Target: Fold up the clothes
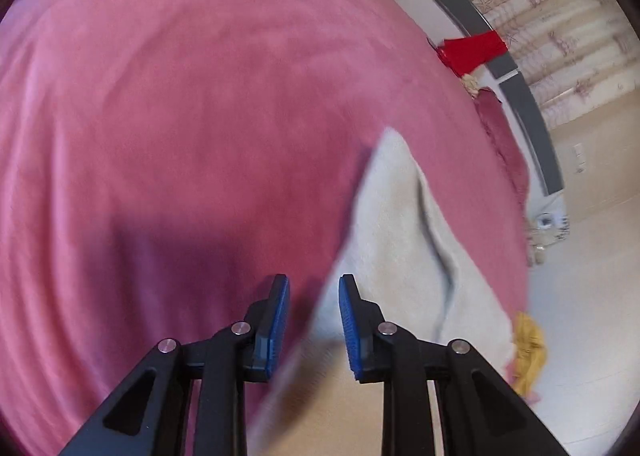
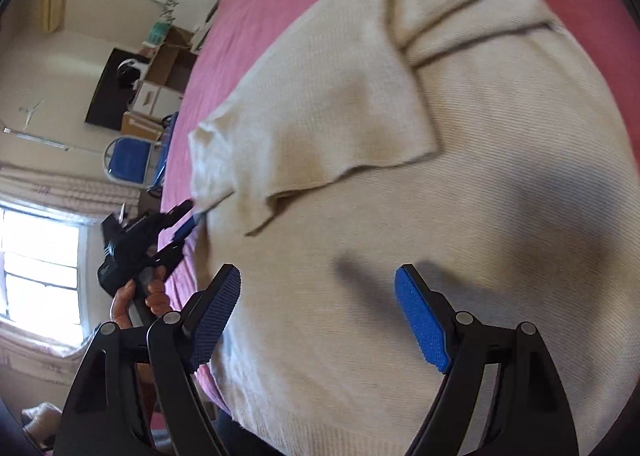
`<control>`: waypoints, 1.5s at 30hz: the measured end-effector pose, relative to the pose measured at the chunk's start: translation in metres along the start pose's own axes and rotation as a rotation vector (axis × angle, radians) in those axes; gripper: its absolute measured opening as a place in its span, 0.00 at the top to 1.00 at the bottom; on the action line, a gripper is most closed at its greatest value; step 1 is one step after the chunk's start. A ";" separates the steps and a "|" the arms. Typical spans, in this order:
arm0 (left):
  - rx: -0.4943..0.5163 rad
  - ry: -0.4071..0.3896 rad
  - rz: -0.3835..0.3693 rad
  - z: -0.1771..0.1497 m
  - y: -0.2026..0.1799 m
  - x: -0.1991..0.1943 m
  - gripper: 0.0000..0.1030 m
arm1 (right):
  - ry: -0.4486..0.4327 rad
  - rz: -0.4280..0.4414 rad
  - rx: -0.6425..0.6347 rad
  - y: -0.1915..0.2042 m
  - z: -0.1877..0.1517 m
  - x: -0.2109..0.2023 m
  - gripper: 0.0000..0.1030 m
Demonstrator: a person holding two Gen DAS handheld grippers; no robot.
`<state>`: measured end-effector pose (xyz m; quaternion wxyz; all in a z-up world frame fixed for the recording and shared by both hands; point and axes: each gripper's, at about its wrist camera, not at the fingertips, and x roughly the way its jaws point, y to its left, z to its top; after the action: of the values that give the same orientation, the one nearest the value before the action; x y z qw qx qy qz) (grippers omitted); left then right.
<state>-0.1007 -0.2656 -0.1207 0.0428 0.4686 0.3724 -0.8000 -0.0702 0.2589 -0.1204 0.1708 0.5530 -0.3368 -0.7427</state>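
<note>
Now your right gripper (image 2: 318, 320) hovers wide open, empty, above the cream knit sweater (image 2: 400, 195) lying on the pink bedspread (image 2: 256, 15); your left gripper (image 1: 314, 330), narrowly parted, grips nothing beside the sweater's edge.

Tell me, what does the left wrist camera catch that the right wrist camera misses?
Only the left wrist view shows a bright red cloth and a crumpled mustard-yellow cloth, both at the pink bed cover's edge. Only the right wrist view shows a blue folding chair, a bright window and the hand holding the left gripper beside the sweater's edge. Both show the cream knitted sweater lying on that cover.
</note>
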 end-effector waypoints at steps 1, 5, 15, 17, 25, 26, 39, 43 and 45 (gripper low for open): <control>-0.029 0.006 -0.001 0.003 0.007 -0.001 0.77 | -0.009 0.000 0.011 -0.004 -0.001 -0.003 0.20; -0.106 0.002 -0.108 -0.003 0.024 -0.021 0.77 | -0.045 0.013 0.044 -0.016 -0.007 -0.015 0.20; -0.090 0.149 -0.196 -0.051 -0.007 0.023 0.75 | -0.062 0.041 0.060 -0.013 -0.036 -0.026 0.20; -0.105 0.123 -0.176 -0.053 0.004 0.026 0.75 | -0.072 0.045 0.061 -0.013 -0.038 -0.031 0.20; -0.064 0.021 -0.093 -0.042 0.018 0.021 0.82 | -0.076 0.000 0.082 -0.025 -0.040 -0.027 0.20; -0.051 0.024 -0.097 -0.045 0.018 0.017 0.82 | -0.074 -0.012 0.085 -0.027 -0.040 -0.025 0.20; 0.023 0.083 -0.199 -0.128 0.032 -0.061 0.73 | -0.049 -0.018 0.055 -0.020 -0.076 -0.037 0.20; -0.088 0.126 -0.067 -0.138 0.069 -0.037 0.77 | -0.028 -0.130 0.120 -0.042 -0.085 -0.032 0.20; -0.174 0.105 -0.117 -0.136 0.086 -0.050 0.77 | -0.042 -0.173 0.148 -0.051 -0.087 -0.039 0.20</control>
<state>0.0605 -0.2555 -0.1683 0.0168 0.4817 0.4690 -0.7401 0.0300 0.2928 -0.1425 0.0578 0.5753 -0.3453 -0.7392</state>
